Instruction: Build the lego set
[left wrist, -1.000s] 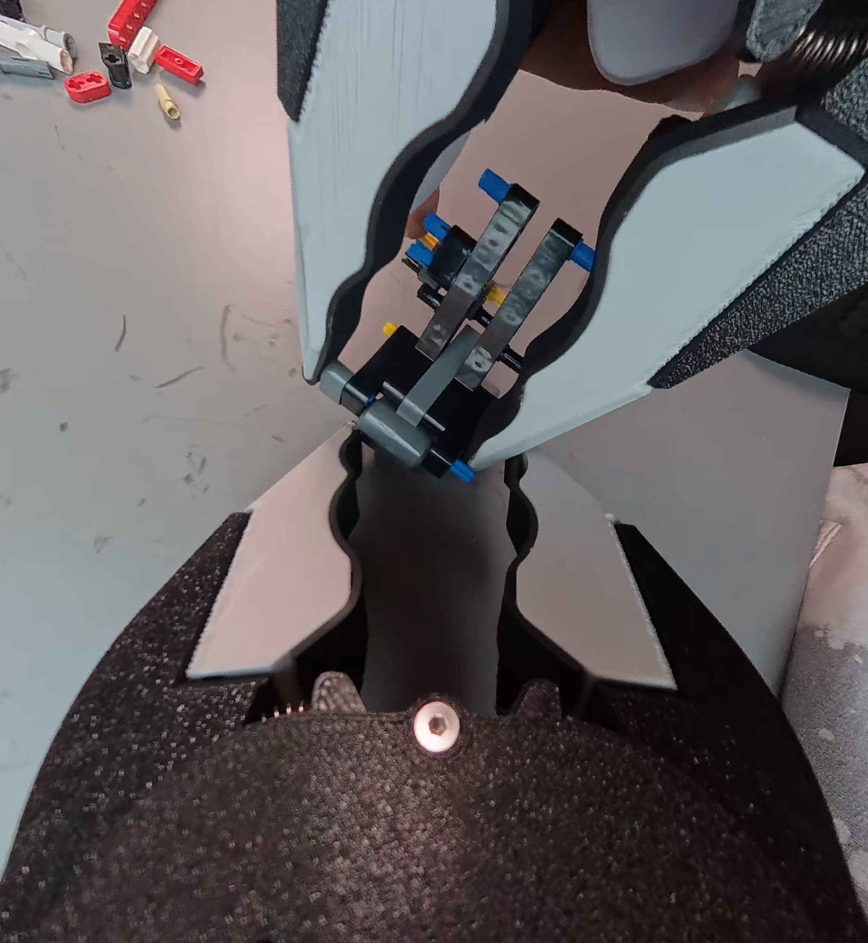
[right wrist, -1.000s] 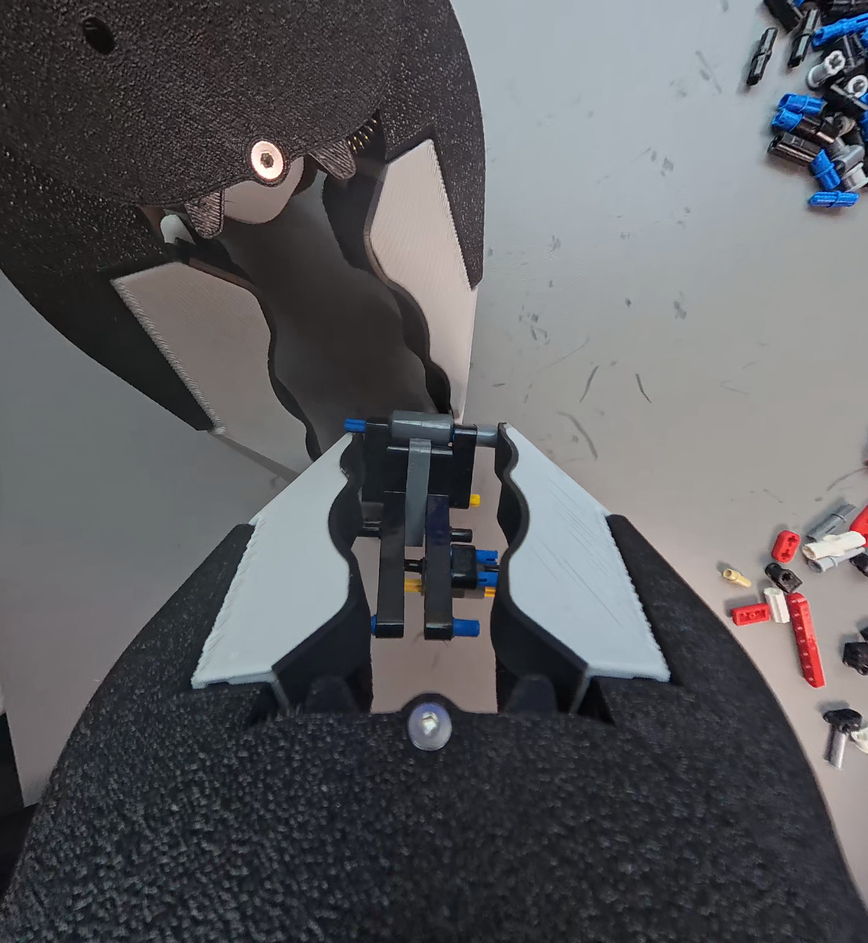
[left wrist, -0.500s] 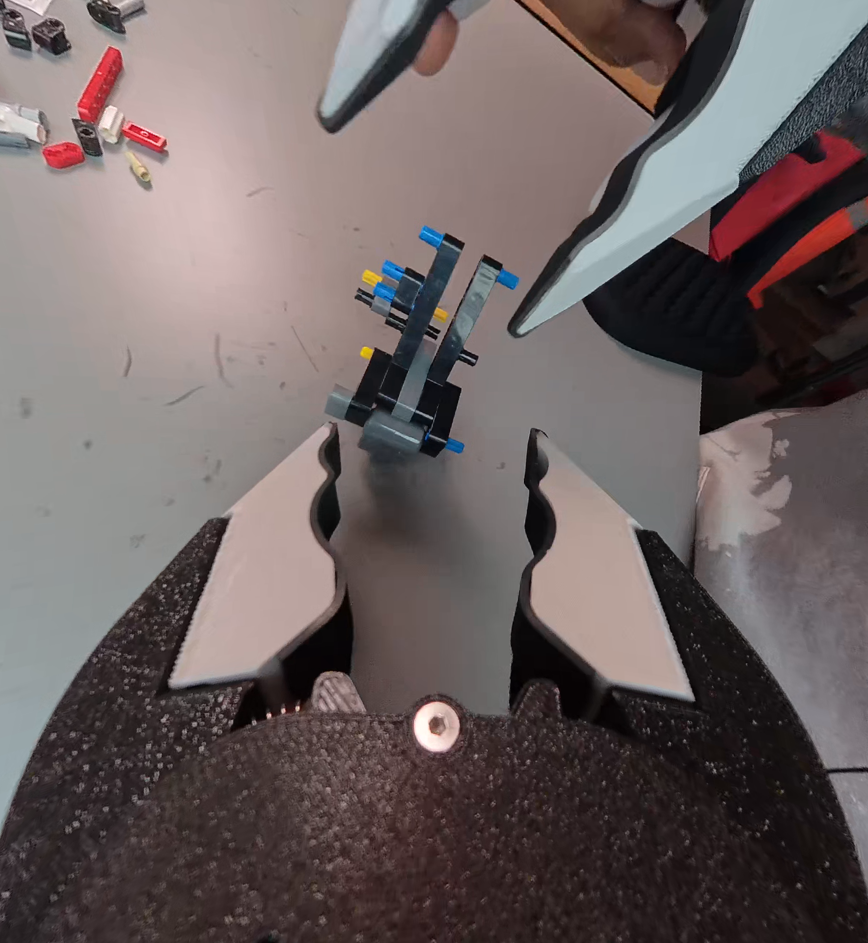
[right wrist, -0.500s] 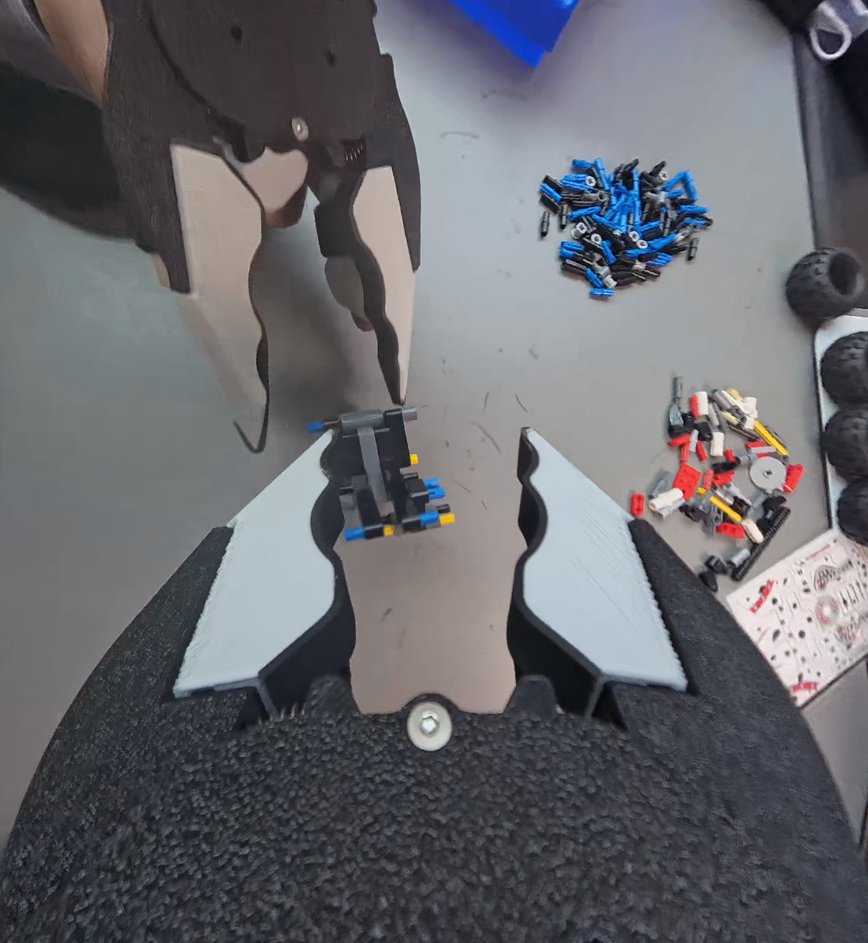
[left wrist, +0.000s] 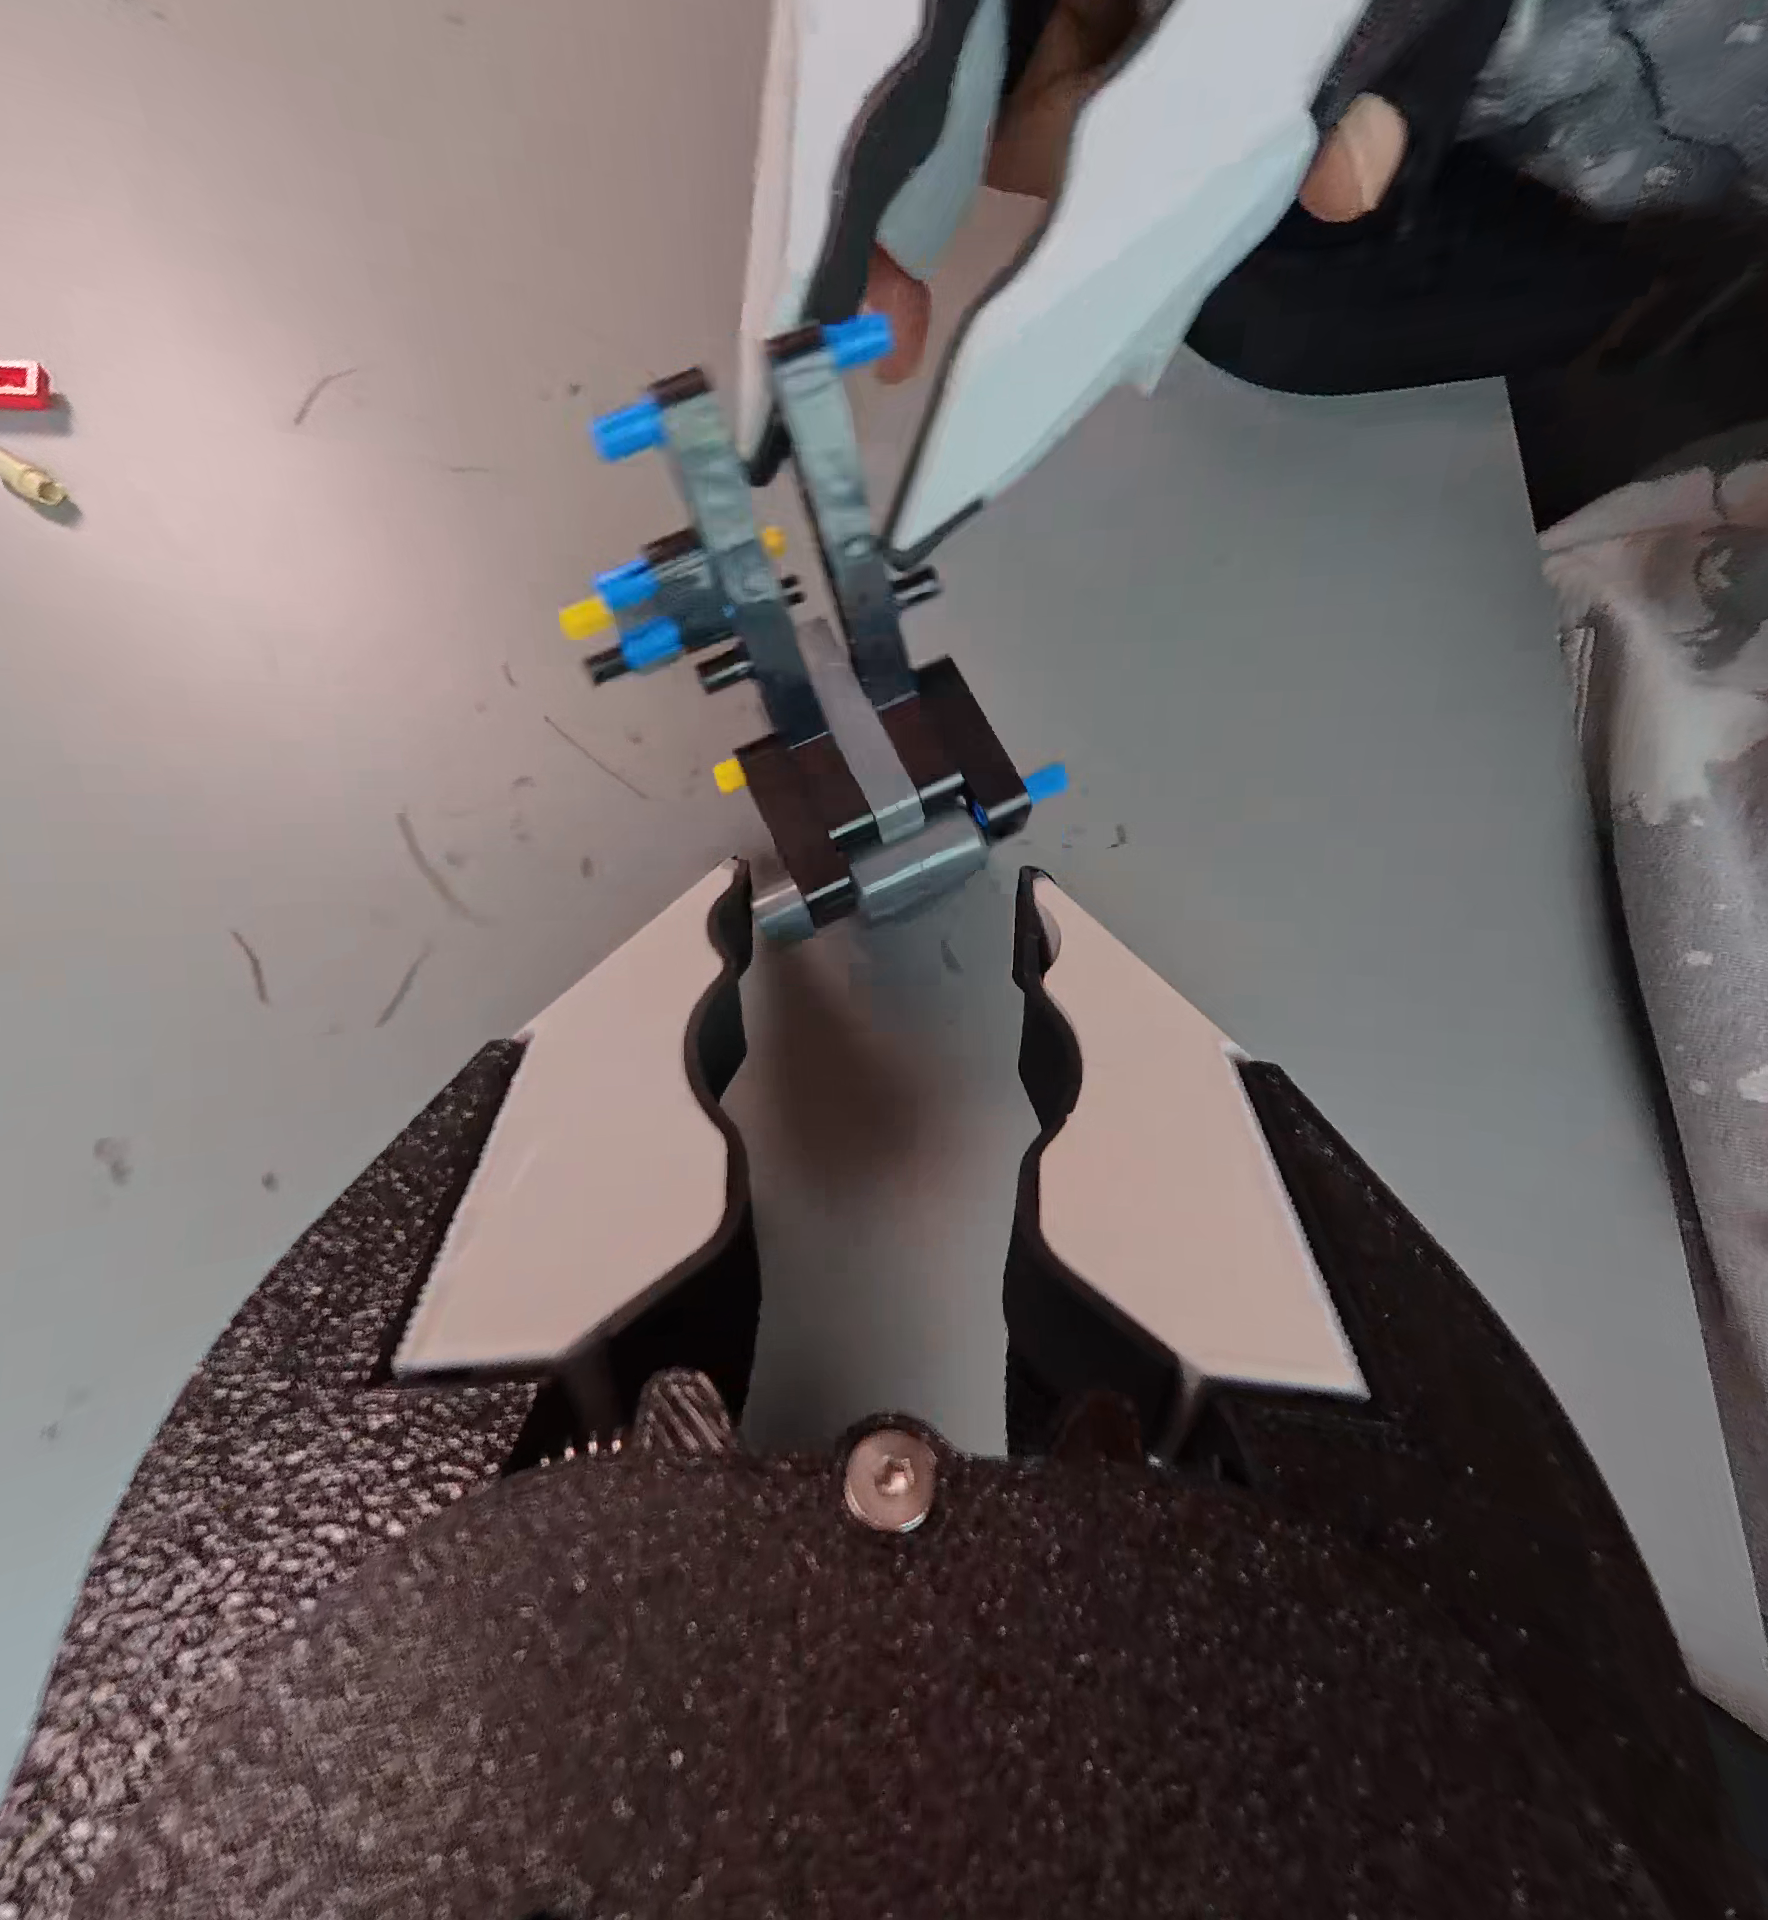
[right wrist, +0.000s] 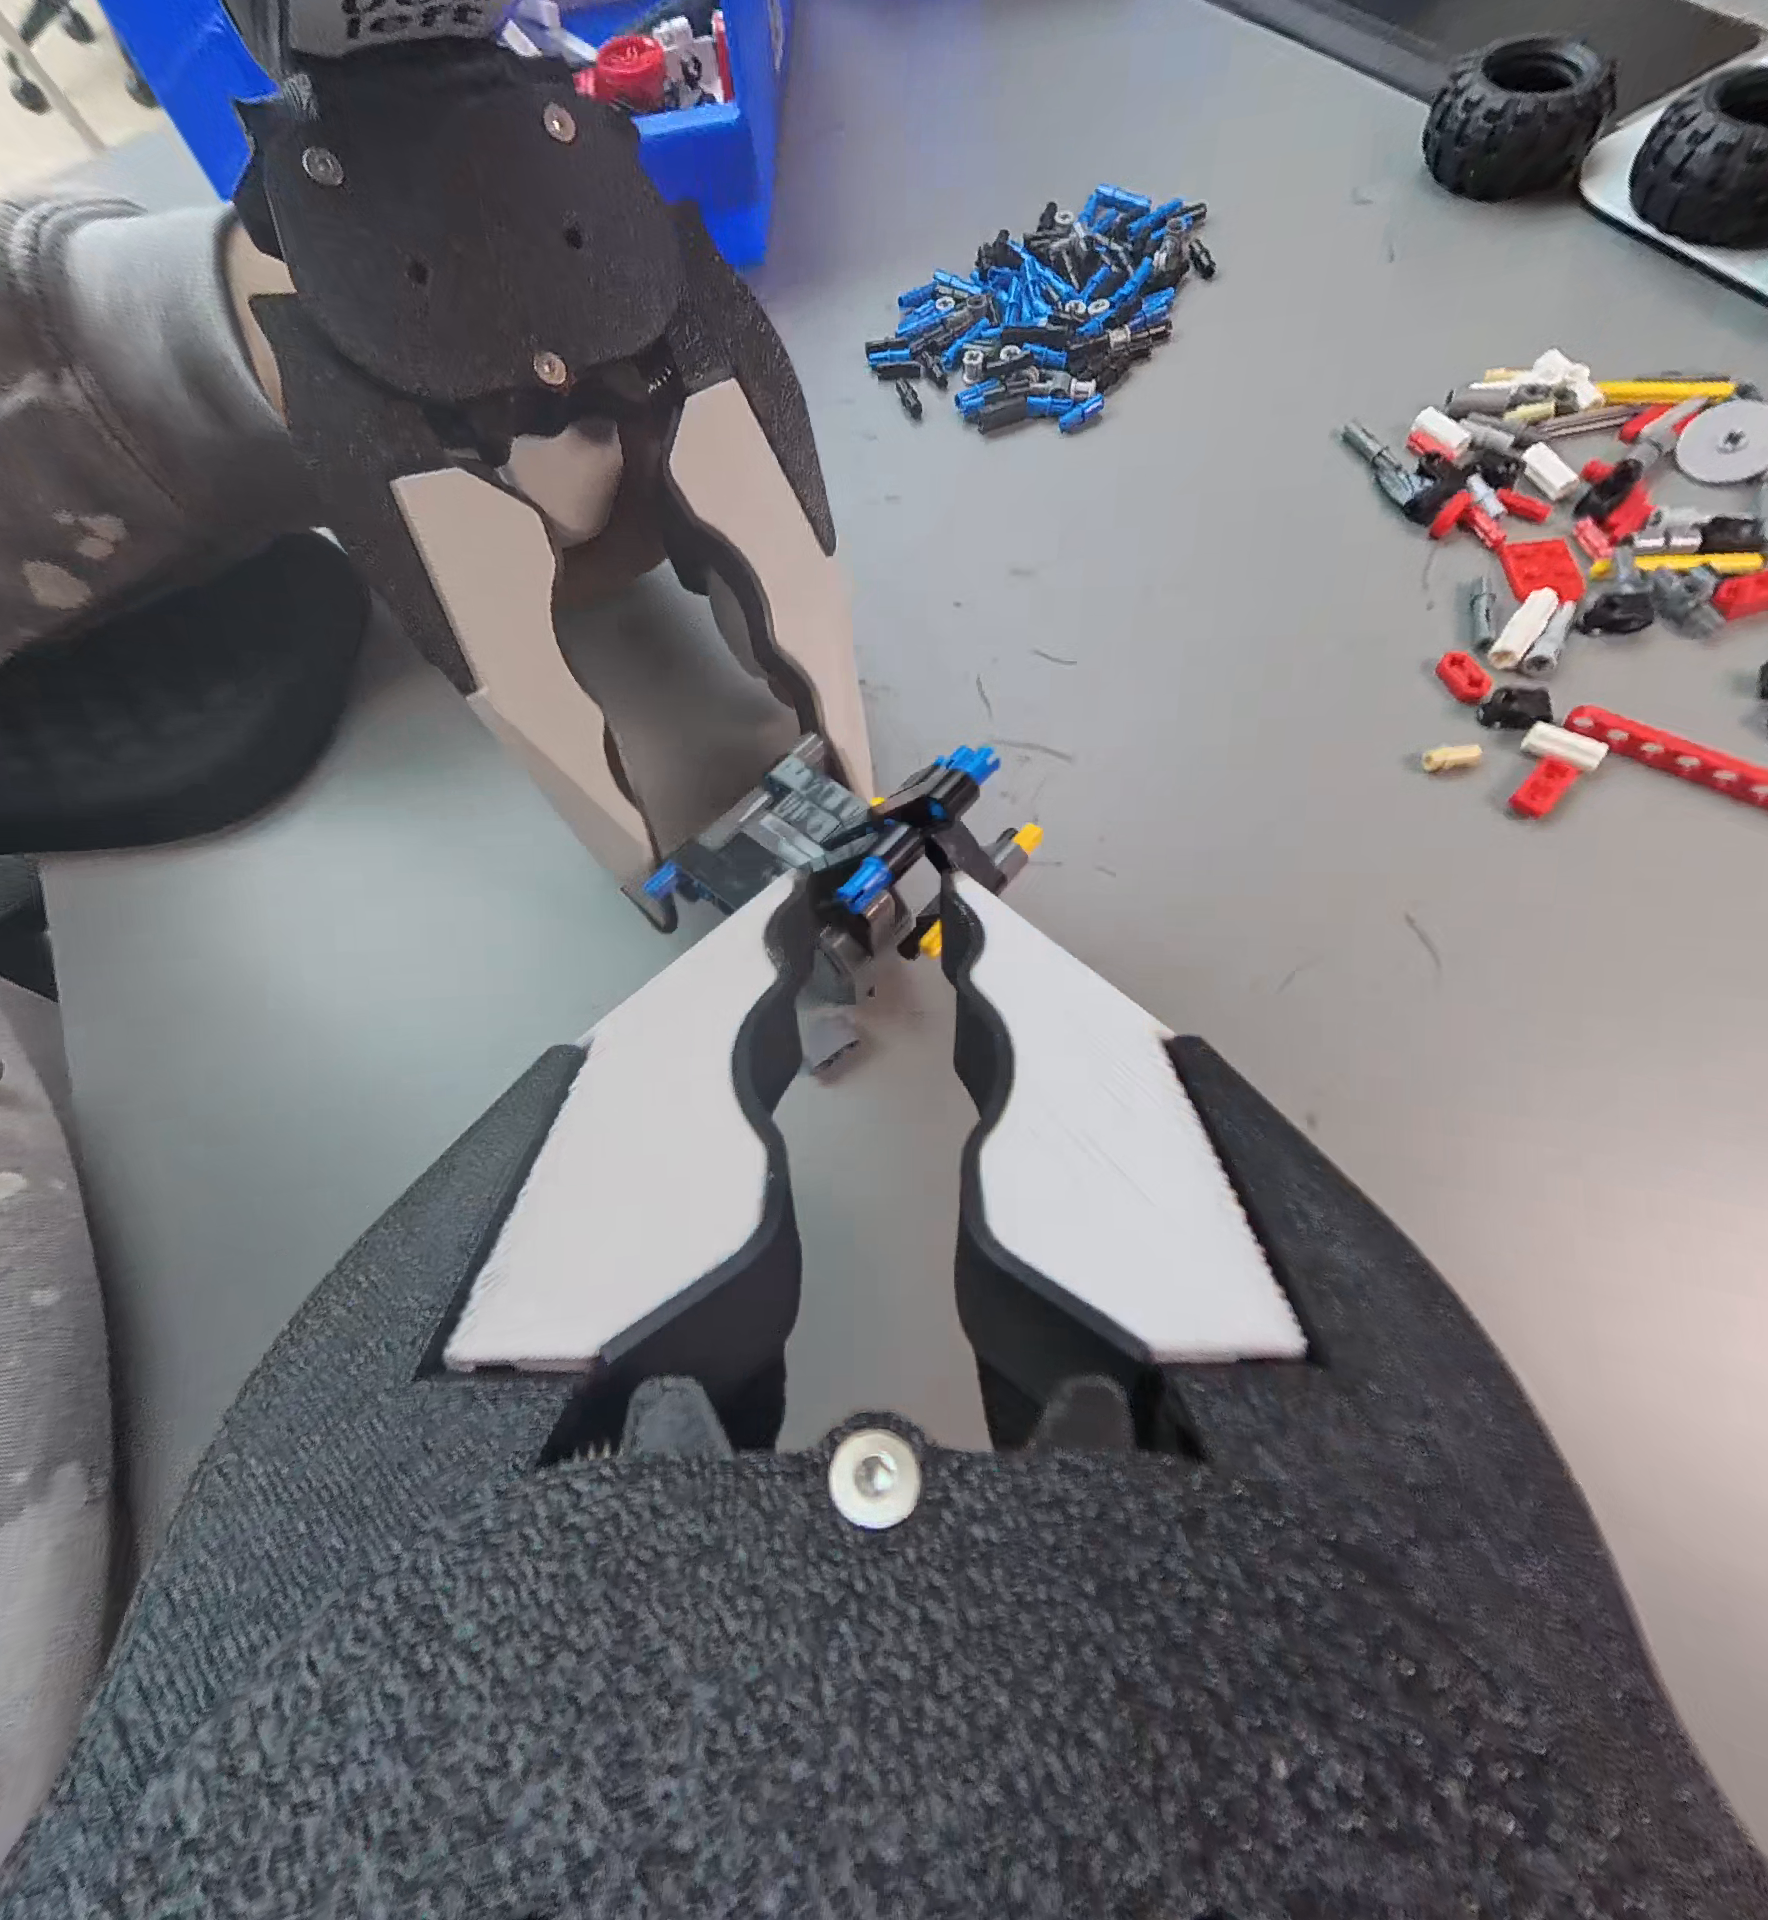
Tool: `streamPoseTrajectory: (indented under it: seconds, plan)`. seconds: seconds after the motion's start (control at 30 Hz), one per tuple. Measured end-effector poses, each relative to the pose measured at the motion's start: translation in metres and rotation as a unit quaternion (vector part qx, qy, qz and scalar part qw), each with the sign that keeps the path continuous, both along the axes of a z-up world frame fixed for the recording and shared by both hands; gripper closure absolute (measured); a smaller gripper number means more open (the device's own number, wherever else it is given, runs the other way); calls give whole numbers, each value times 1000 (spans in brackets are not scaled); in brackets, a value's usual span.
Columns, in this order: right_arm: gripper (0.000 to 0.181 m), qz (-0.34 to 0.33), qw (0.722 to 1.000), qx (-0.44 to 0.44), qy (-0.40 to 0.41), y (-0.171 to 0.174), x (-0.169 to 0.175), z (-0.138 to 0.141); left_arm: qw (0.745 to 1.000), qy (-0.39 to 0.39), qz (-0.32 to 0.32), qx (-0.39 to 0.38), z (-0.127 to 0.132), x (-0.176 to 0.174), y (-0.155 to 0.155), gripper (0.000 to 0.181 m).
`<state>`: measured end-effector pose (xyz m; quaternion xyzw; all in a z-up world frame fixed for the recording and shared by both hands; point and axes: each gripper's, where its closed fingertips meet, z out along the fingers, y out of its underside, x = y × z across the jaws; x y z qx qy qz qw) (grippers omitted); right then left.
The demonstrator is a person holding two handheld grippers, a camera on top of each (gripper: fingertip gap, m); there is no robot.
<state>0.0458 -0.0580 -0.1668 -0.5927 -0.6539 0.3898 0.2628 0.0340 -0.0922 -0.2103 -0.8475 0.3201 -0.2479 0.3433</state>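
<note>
Two tools meet at the lego assembly (left wrist: 838,665) on the table (left wrist: 288,935). Your right tool (right wrist: 864,909) straddles its beams, grip uncertain; your left tool (left wrist: 880,883) is released at the near base. Clench on the black block squarely, avoiding the blue pins (left wrist: 620,431).

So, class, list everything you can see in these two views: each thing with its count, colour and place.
lego assembly: one, black and grey with blue and yellow pins, between both grippers
pin pile: one, blue and black, far centre
mixed parts pile: one, red, white, yellow, grey, right
tyres: three showing, black, far right
bin: one, blue, far left
table: one, grey
sleeve: one, grey, left
left hand-held gripper: open, at assembly's near end
right hand-held gripper: fingers flank a beam, grip unclear
</note>
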Motion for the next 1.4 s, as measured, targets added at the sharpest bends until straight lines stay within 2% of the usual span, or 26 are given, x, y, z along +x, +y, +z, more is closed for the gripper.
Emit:
streamPoseTrajectory:
  seconds: [0.03, 0.17, 0.3, 0.47, 0.63, 0.7, 0.77, 0.8, 0.87, 0.93, 1.07, 1.27, 1.4]
  plan:
    - [162, 17, 1000, 8, 6, 4, -4, 1, 1000, -1, -3, 4, 1, 2, -3, 134]
    - [161, 92, 993, 74, 21, 23, -18, -3, 1000, -8, 8, 19, 3, 3, -11, 138]
    - [149, 146, 988, 16, 35, 7, -20, 3, 999, -19, 37, 20, 8, -3, -13, 146]
    - [128, 183, 983, -8, 8, -10, -2, 2, 998, -8, 59, 33, 10, -5, -10, 164]
    - [103, 199, 971, 131, -30, -19, -4, -29, 998, 13, 43, 35, 8, 4, -10, 170]
    - [103, 211, 963, 158, -56, -23, -7, -41, 999, 15, 37, 32, 9, 5, -13, 164]
    - [124, 228, 953, 189, -65, -22, -11, -49, 999, 12, 34, 25, 11, 3, -19, 155]
    - [125, 237, 952, 185, -57, -24, -12, -48, 999, 9, 35, 24, 12, 1, -21, 153]
    - [126, 235, 962, 137, -33, -22, -15, -42, 998, -5, 42, 36, 20, -3, -23, 152]
    - [128, 224, 973, 32, 38, -23, -18, -17, 996, -30, 57, 54, 33, -5, -20, 152]
    - [128, 188, 958, -127, 174, -12, -22, 41, 986, -96, 93, 98, 65, -3, -5, 153]
    - [128, 164, 927, -243, 234, -8, -25, 66, 960, -195, 125, 160, 113, 3, 4, 159]
    - [129, 165, 926, -244, 237, -11, -29, 68, 953, -208, 144, 165, 119, 0, 6, 172]
